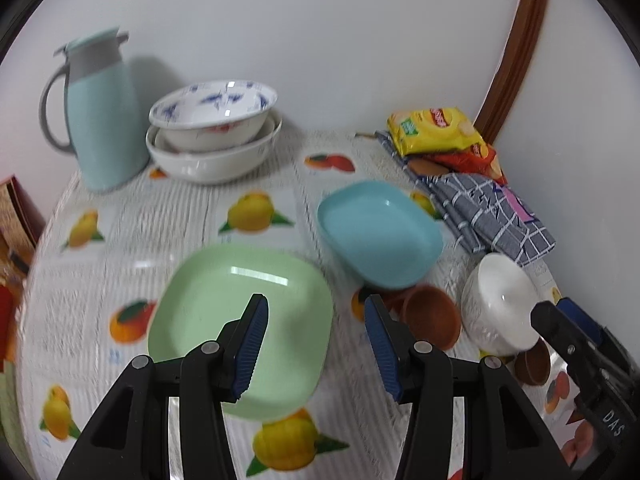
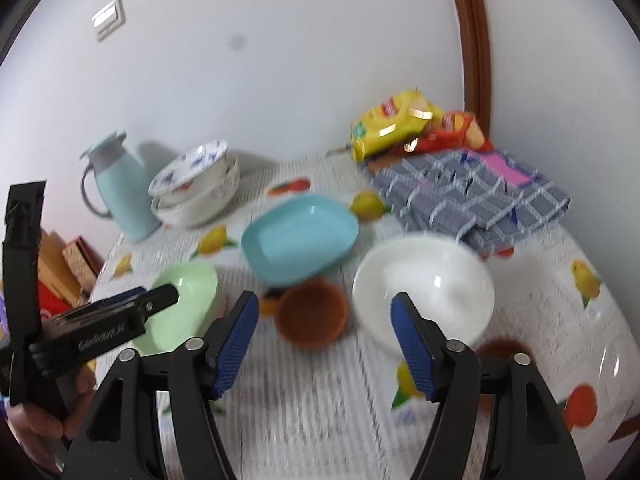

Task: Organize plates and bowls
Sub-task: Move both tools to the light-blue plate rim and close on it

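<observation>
Your left gripper (image 1: pixel 316 320) is spread wide and holds nothing; the green square plate (image 1: pixel 244 328) lies under its left finger, the blue plate (image 1: pixel 380 232) just ahead to the right. Your right gripper (image 2: pixel 324 320) is also spread and empty, with the small brown bowl (image 2: pixel 312 312) between its fingertips, the white bowl (image 2: pixel 424 288) behind its right finger, and stacked patterned bowls (image 2: pixel 196 188) far ahead-left beside the pale blue jug (image 2: pixel 120 188).

Glossy plastic green plate (image 1: pixel 240 332), checked cloth (image 1: pixel 492 212)
</observation>
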A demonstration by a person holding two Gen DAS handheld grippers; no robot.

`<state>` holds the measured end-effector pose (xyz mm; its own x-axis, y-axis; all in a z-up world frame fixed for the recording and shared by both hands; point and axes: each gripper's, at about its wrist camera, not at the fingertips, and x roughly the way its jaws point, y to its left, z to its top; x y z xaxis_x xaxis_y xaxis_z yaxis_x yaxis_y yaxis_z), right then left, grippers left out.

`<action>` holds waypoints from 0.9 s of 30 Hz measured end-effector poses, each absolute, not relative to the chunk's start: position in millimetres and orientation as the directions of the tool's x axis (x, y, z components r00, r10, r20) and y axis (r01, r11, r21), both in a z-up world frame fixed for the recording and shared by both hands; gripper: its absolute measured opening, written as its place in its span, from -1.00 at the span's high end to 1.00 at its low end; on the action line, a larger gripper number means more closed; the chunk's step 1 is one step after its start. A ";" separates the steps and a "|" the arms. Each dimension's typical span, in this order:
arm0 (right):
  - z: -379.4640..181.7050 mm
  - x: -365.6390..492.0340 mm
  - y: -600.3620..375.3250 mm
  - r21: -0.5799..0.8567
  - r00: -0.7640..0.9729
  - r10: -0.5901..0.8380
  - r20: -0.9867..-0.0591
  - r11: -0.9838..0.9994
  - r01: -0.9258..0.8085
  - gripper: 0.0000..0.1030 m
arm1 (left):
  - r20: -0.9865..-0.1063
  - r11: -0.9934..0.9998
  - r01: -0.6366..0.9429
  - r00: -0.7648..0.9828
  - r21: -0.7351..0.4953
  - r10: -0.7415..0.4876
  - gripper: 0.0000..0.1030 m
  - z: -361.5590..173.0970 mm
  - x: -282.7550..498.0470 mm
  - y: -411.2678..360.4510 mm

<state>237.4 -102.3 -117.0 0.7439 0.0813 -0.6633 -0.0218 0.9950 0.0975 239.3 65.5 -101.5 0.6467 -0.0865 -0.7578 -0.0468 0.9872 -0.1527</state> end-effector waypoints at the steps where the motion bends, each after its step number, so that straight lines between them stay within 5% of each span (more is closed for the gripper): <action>1: -114.1 242.6 -102.4 0.103 0.742 0.089 -0.665 0.994 -0.027 -0.47 | -0.752 0.988 -0.043 0.653 -0.149 -0.085 0.07 -97.8 243.4 64.9; 12: -101.1 312.0 -102.3 0.164 0.666 0.185 -0.723 0.982 -0.094 -0.47 | -0.756 0.995 -0.031 0.652 -0.097 -0.053 0.07 -93.6 295.2 51.5; 27: -161.7 408.3 -119.3 0.086 0.562 0.061 -0.825 0.996 0.017 -0.47 | -0.854 0.997 -0.046 0.520 -0.064 -0.030 0.07 -146.9 374.0 42.5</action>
